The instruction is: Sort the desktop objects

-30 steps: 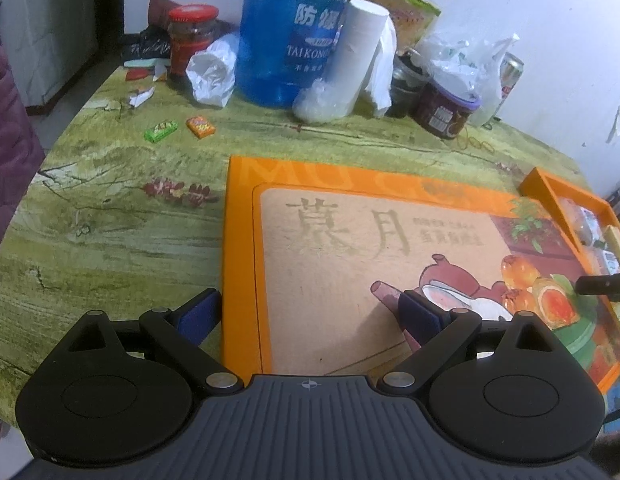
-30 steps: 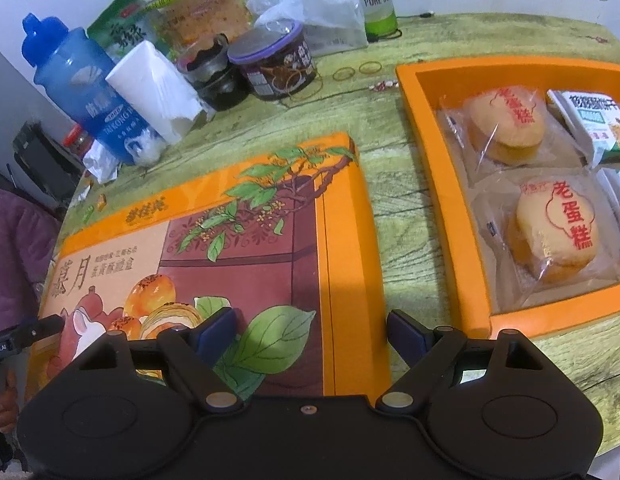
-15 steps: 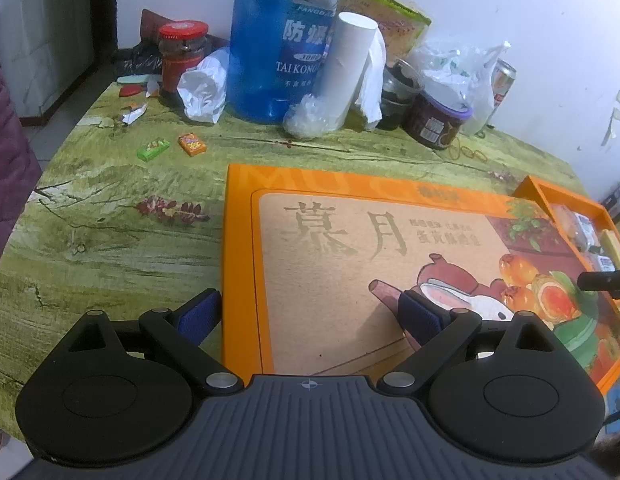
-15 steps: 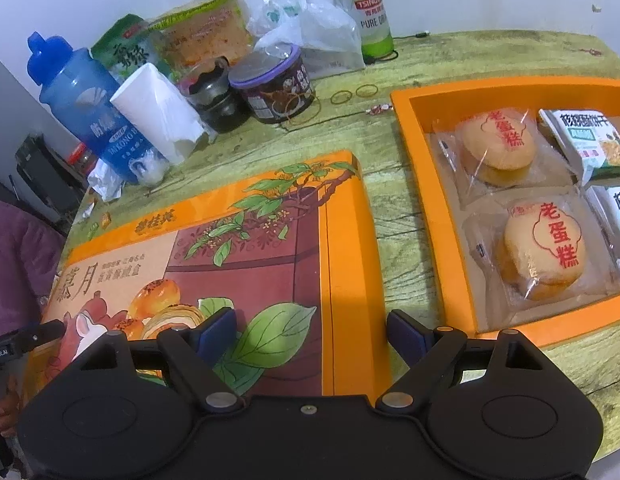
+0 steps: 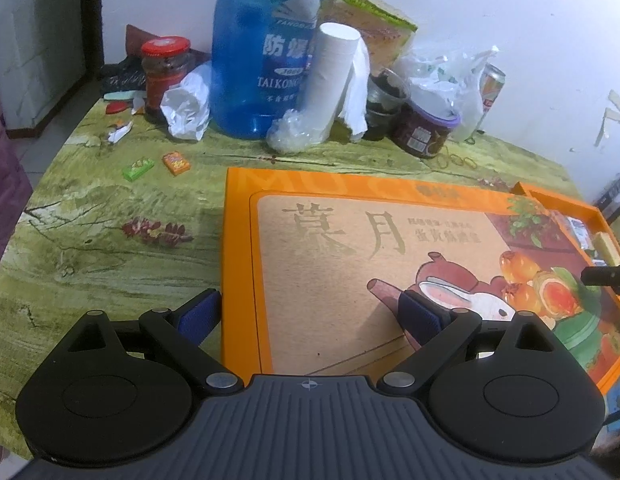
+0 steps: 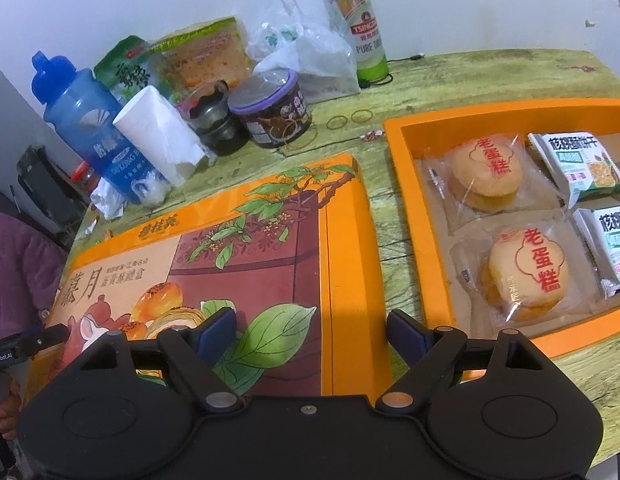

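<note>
An orange box lid (image 5: pixel 370 252) with printed pastries lies flat on the green table; it also shows in the right wrist view (image 6: pixel 237 248). My left gripper (image 5: pixel 310 314) is open, its jaws straddling the lid's left near corner. My right gripper (image 6: pixel 312 330) is open, its jaws straddling the lid's right near edge. An open orange box tray (image 6: pixel 406 200) to the right holds wrapped cakes (image 6: pixel 526 272) and biscuit packets (image 6: pixel 582 164). The tray's corner shows in the left wrist view (image 5: pixel 566 200).
At the back stand a blue water bottle (image 5: pixel 265 48), a paper roll (image 5: pixel 330 80), a red-lidded jar (image 5: pixel 165 72), a purple-lidded tub (image 6: pixel 273 112), plastic bags (image 6: pixel 310 56) and a beer can (image 6: pixel 358 28). Two small candies (image 5: pixel 157 164) lie left of the lid.
Both grippers have pulled back and risen slightly, so more of the table's back shows. The lid has not moved. Both grippers stay open.
</note>
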The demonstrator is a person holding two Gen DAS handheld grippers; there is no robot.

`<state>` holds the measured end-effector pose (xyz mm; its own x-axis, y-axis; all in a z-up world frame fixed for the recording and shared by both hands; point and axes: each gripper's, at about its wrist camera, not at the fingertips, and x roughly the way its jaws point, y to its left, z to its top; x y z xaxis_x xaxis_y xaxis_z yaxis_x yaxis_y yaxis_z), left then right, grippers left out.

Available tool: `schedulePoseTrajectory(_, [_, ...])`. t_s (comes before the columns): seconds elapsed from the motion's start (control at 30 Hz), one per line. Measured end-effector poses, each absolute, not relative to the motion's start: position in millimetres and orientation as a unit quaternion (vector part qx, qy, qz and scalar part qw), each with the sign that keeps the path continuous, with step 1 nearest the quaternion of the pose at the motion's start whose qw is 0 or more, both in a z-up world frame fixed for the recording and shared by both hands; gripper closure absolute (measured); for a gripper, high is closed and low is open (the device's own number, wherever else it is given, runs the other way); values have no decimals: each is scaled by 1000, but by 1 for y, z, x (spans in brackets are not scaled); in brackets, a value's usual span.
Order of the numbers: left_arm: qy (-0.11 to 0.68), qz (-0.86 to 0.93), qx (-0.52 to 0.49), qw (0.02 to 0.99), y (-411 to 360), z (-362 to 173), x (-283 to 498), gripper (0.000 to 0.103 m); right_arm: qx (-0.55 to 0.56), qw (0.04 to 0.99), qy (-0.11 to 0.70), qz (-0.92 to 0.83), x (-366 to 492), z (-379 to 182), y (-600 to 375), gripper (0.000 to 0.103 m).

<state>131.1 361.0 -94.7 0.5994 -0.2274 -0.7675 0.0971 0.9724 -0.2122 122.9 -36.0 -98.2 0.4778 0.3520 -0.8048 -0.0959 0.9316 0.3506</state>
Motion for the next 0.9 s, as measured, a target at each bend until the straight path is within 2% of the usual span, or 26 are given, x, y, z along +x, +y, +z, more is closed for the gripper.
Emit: schedulePoseTrajectory(0.9, [422, -163, -53, 890, 285, -73, 169, 8, 158, 874, 455, 69, 112, -69, -106, 21])
